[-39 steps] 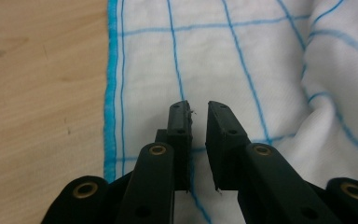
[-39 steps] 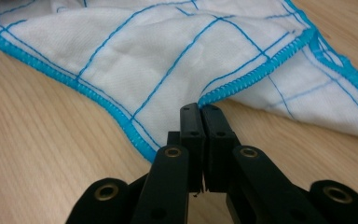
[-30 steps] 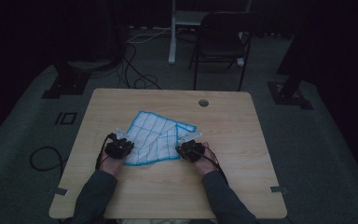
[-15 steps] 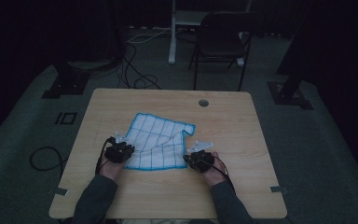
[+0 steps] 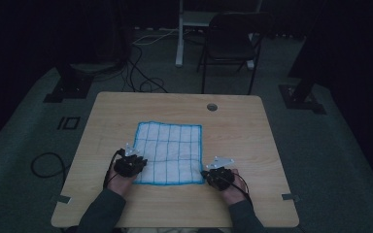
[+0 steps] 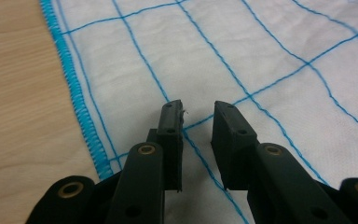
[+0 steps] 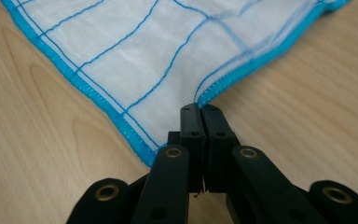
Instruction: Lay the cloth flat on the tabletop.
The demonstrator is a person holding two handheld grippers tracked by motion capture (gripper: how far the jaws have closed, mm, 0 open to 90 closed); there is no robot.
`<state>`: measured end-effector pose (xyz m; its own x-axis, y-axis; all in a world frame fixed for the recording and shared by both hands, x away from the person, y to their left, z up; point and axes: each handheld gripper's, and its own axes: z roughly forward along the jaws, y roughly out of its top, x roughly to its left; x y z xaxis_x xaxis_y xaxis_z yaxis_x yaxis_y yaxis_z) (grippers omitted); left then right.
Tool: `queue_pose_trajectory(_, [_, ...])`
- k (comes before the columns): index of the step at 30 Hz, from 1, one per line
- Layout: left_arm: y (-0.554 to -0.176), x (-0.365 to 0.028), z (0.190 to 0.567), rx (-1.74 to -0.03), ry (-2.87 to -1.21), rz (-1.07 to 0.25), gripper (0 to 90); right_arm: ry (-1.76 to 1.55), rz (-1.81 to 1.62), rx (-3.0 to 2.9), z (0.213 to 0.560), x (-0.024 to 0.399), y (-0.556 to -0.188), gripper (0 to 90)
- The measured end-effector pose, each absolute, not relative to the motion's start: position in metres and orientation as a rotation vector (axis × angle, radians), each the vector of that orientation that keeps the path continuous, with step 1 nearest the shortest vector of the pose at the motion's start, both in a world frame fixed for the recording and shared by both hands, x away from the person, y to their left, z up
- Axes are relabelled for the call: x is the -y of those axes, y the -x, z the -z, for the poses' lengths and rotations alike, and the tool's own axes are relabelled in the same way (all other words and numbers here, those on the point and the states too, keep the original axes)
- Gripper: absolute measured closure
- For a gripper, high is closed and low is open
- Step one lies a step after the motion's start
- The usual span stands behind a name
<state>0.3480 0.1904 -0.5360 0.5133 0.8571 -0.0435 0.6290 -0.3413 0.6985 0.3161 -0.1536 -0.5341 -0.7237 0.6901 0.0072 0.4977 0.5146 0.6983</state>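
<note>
One cloth (image 5: 169, 153), white with a blue grid and blue stitched border, now lies nearly square in the middle of the high view, and that is the big change: a second ago it sat skewed and rumpled between our hands, and we have drawn it toward the lower edge of the frame and pulled it flat. Our right gripper (image 5: 215, 175) has swung out toward the lower right and carried its corner along.

In the left gripper view, the left gripper (image 6: 198, 108) has its jaws parted with a clear gap, and they have just been opening; the cloth lies under them, near its stitched left edge, with nothing clamped between the pads. We judge that this corner has been let go. In the right gripper view, the right gripper (image 7: 200, 108) has its jaws pressed tight together on the cloth's corner, where the blue border (image 7: 242, 70) bunches into the tips.

So the spreading looks almost finished: one corner is freed and one is pinched, and releasing the right would leave the cloth laid out.

Counting: one cloth, one wooden table (image 5: 252, 145), two grippers, and one chair (image 5: 230, 43) at the upper middle of the high view.
</note>
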Motion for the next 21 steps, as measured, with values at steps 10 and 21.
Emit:
queue_pose_trajectory(10, [-0.334,-0.178,0.538,-1.153,-2.096,-0.455,73.3,-1.041,-0.987,-2.462,0.532,0.167,-0.296,78.1])
queue_pose_trajectory(21, [-0.330,-0.176,0.540,-1.154,-2.082,-0.465,73.0,-1.025,-1.029,-2.342,0.527,0.142,-0.325,62.4])
